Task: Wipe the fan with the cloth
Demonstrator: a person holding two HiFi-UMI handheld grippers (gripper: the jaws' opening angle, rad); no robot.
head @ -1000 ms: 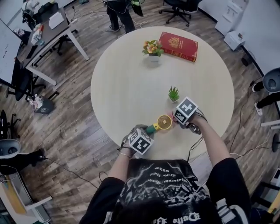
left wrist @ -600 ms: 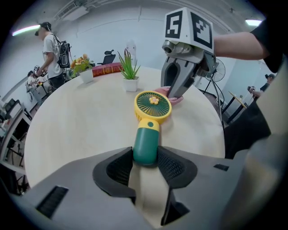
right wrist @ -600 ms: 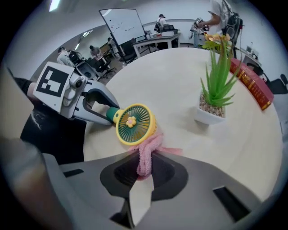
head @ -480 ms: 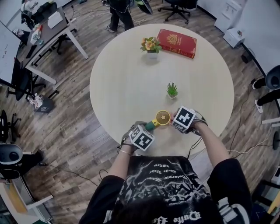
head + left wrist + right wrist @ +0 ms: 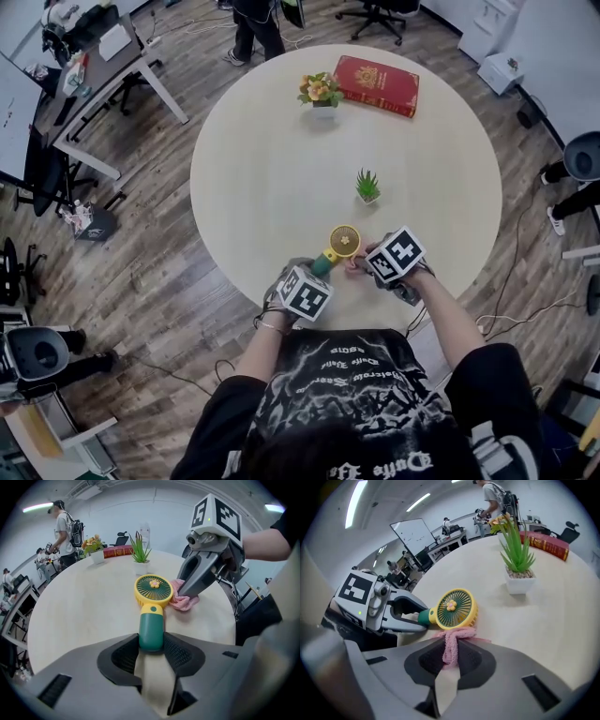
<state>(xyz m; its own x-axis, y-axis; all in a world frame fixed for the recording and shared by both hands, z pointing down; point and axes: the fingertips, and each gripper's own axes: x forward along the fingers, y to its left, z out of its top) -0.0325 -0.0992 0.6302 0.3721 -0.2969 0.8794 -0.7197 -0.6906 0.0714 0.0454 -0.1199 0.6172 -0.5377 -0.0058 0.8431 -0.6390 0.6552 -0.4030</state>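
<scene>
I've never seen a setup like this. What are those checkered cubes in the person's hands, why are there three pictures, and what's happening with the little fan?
There is no robot: a person holds a two-jawed tool, a hand-held gripper, in each hand. The patterned cubes are part of those tools. The top-down picture comes from a camera on the person's head; the other two come from cameras riding on each tool, looking along its jaws. The left hand-held gripper clamps the green handle of a small yellow fan. The right hand-held gripper pinches a pink cloth right beside the fan's round head. The round table also holds a small green plant, a flower pot and a red book.
</scene>
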